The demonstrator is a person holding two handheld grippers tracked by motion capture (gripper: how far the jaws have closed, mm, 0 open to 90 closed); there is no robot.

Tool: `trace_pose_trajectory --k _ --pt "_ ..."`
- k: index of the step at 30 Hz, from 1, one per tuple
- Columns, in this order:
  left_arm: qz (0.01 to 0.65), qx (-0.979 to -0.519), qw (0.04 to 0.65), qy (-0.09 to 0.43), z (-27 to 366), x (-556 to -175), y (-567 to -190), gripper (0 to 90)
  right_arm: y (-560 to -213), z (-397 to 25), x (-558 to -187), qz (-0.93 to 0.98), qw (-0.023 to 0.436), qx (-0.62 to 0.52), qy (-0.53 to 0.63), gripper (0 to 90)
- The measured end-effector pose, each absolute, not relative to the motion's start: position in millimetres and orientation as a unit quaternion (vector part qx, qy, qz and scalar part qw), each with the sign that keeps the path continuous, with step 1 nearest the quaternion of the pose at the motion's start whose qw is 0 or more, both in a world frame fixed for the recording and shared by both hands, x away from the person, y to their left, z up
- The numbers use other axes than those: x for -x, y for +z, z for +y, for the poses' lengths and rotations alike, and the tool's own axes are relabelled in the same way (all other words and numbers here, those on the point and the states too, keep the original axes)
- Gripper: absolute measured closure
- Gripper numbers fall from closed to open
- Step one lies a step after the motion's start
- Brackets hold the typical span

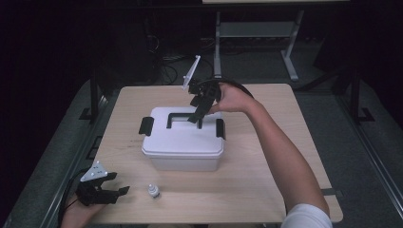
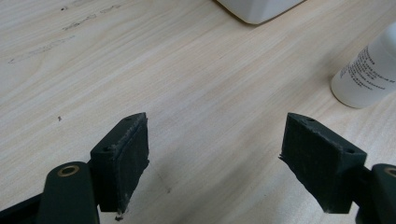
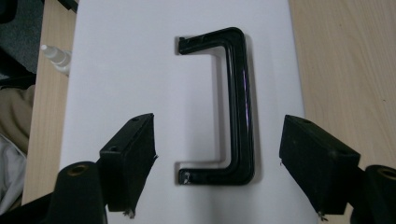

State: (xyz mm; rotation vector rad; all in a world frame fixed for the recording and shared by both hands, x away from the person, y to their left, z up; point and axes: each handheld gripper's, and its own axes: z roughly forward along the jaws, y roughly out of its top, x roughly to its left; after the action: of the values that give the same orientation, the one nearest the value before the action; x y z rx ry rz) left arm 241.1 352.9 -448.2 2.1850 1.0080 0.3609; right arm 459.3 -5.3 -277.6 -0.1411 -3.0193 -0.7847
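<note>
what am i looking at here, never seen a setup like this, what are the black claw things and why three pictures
A person sits at a wooden table holding a hand-held gripper in each hand: two-jawed tongs with a camera on each. The high view looks down from above. There the right gripper hovers over a white box, above its black handle. The right gripper view looks along its open jaws at that handle. The left gripper rests near the table's front edge, jaws open, beside a small white bottle; its own view shows that bottle at the right. Neither gripper holds anything.
</note>
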Motion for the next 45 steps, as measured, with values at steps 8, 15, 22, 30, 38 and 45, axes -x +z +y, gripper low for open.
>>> trace_pose_trajectory --k 8,15,22,30,38,45 --pt "0.388 -0.841 0.350 0.139 354 -241 -447 23.1 -293 14 -468 -0.970 0.029 0.040 -0.239 28.4" --pt "0.391 -0.839 0.352 0.140 356 -241 -447 23.1 -300 21 -475 -0.972 0.047 0.040 -0.225 31.4" --pt "0.395 -0.838 0.351 0.139 359 -242 -447 23.1 -298 27 -471 -0.974 0.054 0.029 -0.218 35.7" --pt "0.398 -0.833 0.356 0.143 363 -241 -445 23.1 -286 24 -460 -0.974 0.043 0.024 -0.221 37.5" --pt "0.396 -0.834 0.358 0.142 361 -244 -443 23.1 -279 24 -448 -0.974 0.037 0.012 -0.223 42.5" --pt "0.395 -0.835 0.357 0.140 361 -245 -443 23.1 -275 26 -440 -0.976 0.045 -0.002 -0.215 49.5"
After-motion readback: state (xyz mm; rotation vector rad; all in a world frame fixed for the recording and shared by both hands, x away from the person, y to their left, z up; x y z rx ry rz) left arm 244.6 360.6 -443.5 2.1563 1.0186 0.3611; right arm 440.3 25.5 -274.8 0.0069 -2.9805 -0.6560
